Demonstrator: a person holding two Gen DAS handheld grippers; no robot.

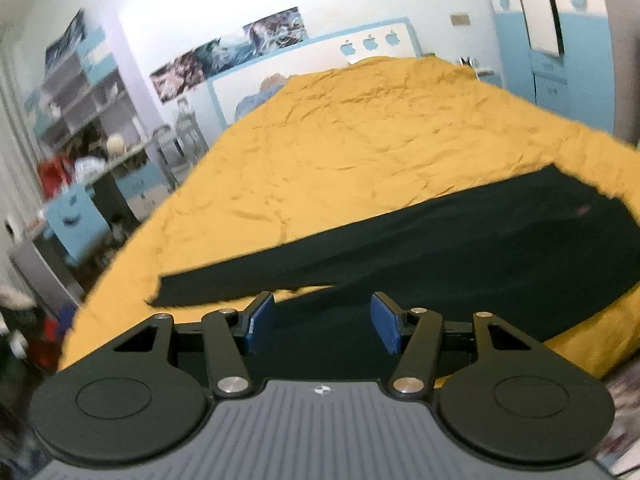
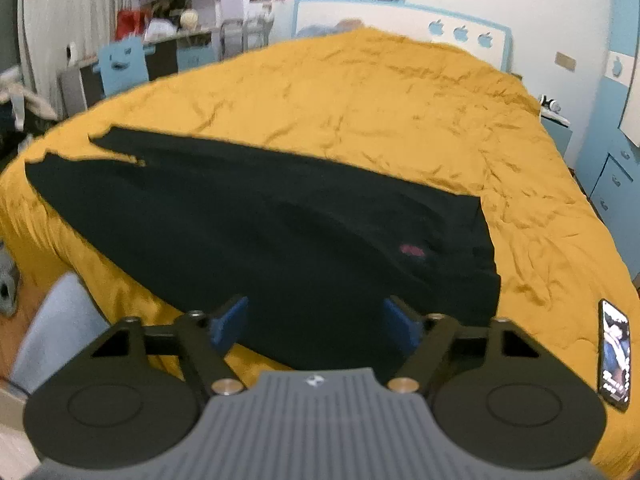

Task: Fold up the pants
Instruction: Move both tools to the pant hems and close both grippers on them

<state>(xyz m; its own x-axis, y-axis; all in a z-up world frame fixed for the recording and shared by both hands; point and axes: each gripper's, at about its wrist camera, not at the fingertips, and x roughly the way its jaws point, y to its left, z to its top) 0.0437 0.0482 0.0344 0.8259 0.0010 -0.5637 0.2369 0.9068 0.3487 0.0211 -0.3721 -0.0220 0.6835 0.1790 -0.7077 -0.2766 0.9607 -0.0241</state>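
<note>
Below both grippers, black pants (image 2: 280, 232) lie flat along the near edge of the yellow bedspread (image 2: 360, 100). Left gripper (image 1: 324, 326) and right gripper (image 2: 316, 322) hover with jaws apart, holding nothing. Risk: pinching bedspread along with cloth; a phone (image 2: 614, 354) right of the right gripper could be swept off.

**Camera placement: two wrist views over one bed**

Left wrist view: mounted behind the left gripper (image 1: 322, 322), angled down, close over the bed's (image 1: 360, 140) near edge, facing the headboard (image 1: 372, 42). Right wrist view: behind the right gripper (image 2: 316, 322), similarly tilted, at the same edge. Both share the black pants (image 2: 260, 232), the yellow cover and the headboard wall.
</note>
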